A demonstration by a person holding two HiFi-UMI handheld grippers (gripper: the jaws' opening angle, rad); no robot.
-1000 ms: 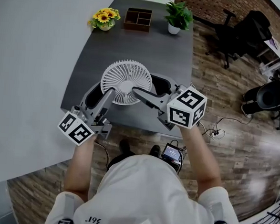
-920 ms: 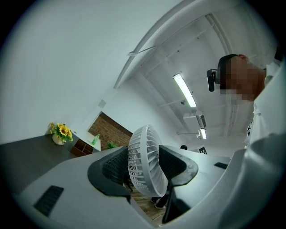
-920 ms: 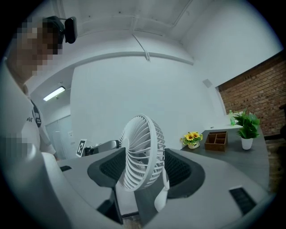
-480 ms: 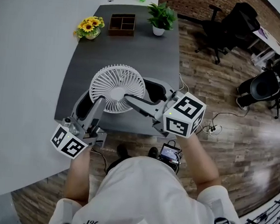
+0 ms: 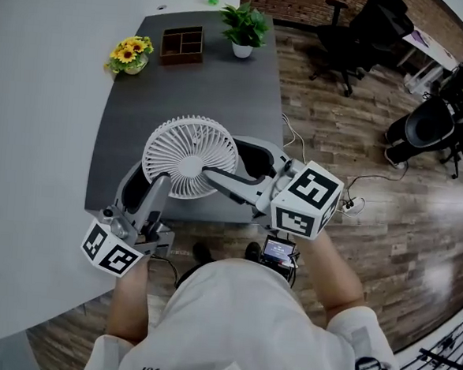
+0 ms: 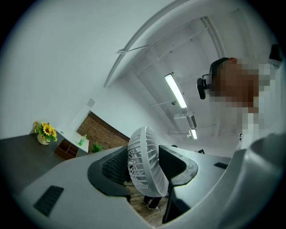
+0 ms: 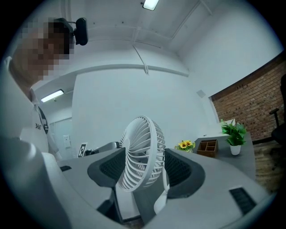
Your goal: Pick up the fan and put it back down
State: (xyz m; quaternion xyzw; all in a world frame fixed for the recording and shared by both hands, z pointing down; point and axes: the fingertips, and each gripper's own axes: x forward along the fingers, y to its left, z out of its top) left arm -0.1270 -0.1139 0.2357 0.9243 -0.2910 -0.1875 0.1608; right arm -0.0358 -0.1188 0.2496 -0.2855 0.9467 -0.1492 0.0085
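Left tongs [image 5: 154,184] and right tongs [image 5: 221,165] each clench the white fan [image 5: 184,155] by its grille head, holding it aloft over the near edge of the surface [image 5: 183,82]. It looks light, with thin, brittle plastic ribs, so grip the rim gently.

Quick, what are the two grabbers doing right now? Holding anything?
Left gripper: closed on the white fan, clamping its round head.
Right gripper: closed on the same fan, which is held up off the table.
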